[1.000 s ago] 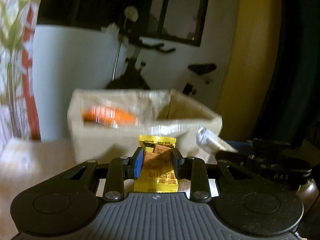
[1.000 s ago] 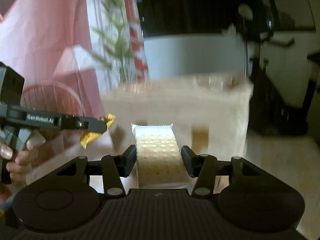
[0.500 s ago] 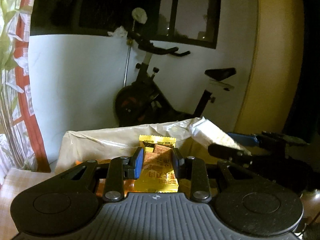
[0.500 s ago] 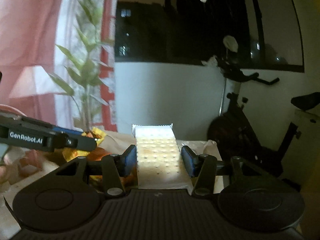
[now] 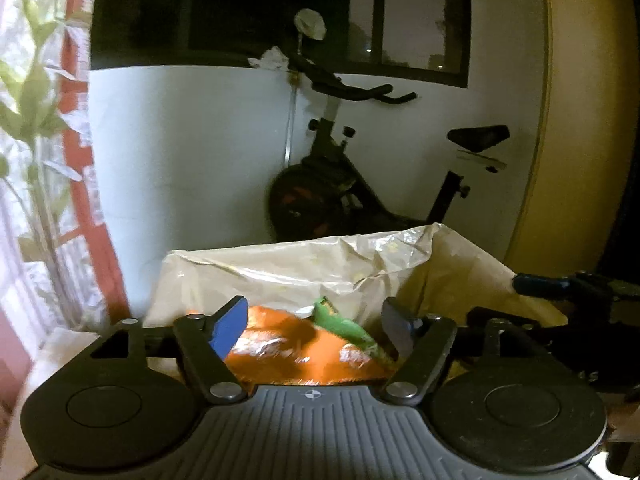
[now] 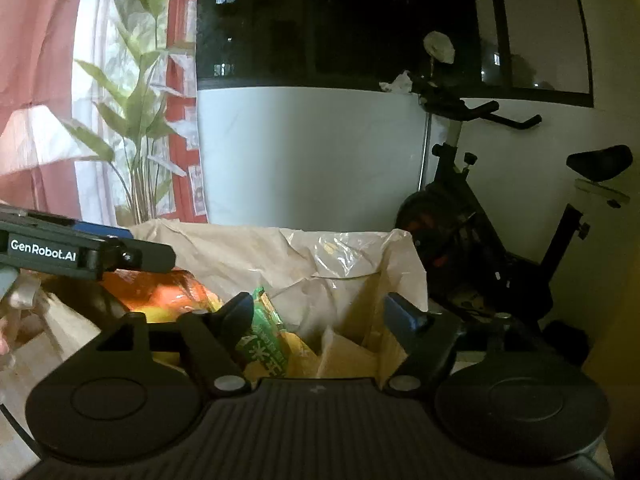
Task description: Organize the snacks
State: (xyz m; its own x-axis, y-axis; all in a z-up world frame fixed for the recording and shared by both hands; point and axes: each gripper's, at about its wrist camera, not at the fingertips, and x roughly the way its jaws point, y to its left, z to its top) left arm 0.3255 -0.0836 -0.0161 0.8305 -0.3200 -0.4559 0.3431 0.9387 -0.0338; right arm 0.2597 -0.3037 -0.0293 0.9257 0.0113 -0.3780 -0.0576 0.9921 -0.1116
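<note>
Left gripper (image 5: 314, 326): jaws just opened, spread, nothing between them.
Right gripper (image 6: 320, 320): jaws just opened, released, empty.
Snacks: orange packet (image 5: 288, 344) and green packet (image 6: 266, 340), lower centre, inside lined box (image 6: 320, 252).

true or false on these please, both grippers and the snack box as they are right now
1. The left gripper clamps a yellow packet. False: its jaws have just opened and nothing is between them.
2. The right gripper is open over the box. True; its jaws have just opened.
3. An orange packet lies in the box. True.
4. The green packet lies on the floor by the exercise bike. False: it is inside the box.
5. The box has a crinkled plastic liner. True.
</note>
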